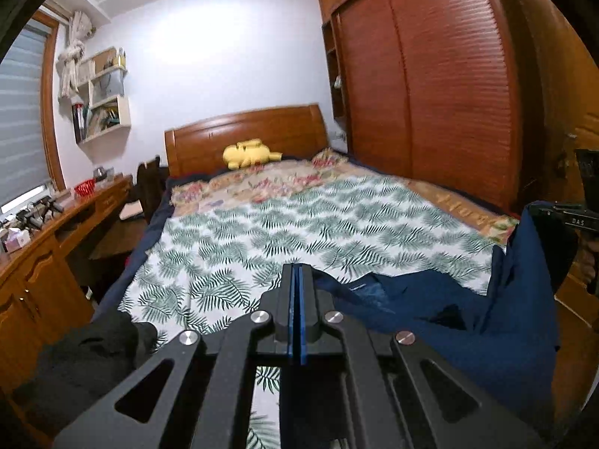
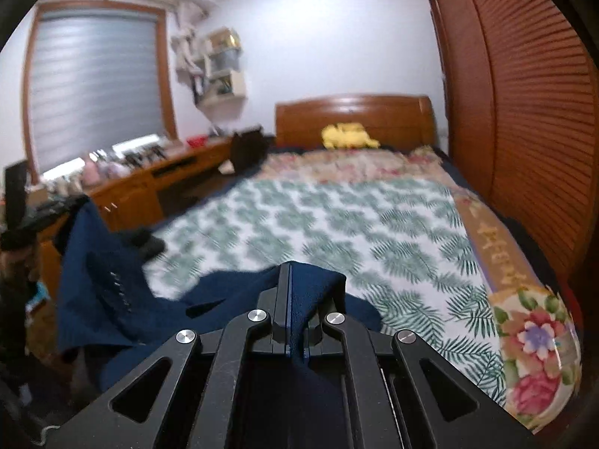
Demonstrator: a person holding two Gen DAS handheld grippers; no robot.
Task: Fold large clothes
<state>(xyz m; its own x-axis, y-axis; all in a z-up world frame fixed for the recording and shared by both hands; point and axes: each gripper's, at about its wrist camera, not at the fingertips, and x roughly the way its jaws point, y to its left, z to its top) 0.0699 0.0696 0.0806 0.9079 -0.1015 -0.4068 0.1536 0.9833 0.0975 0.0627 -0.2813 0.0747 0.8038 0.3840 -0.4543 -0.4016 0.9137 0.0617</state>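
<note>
A navy blue garment [image 1: 468, 318] hangs stretched between my two grippers above the near end of the bed. My left gripper [image 1: 298, 267] is shut, and the cloth's edge comes out at the right side of its fingers. In the right wrist view the same gripper [image 2: 48, 209] shows at the far left with the garment [image 2: 112, 292] drooping from it. My right gripper [image 2: 291, 265] is shut on a bunched fold of navy cloth that drapes over its right finger. It also shows at the right edge of the left wrist view, where the right gripper [image 1: 561, 217] holds a raised corner.
The bed carries a leaf-print sheet [image 1: 299, 224], a floral blanket [image 2: 531, 336] and a yellow plush toy [image 1: 247, 153] by the headboard. A black garment [image 1: 86, 355] lies at the near left. A wooden desk [image 1: 45, 262] runs along the left, a slatted wardrobe [image 1: 449, 93] along the right.
</note>
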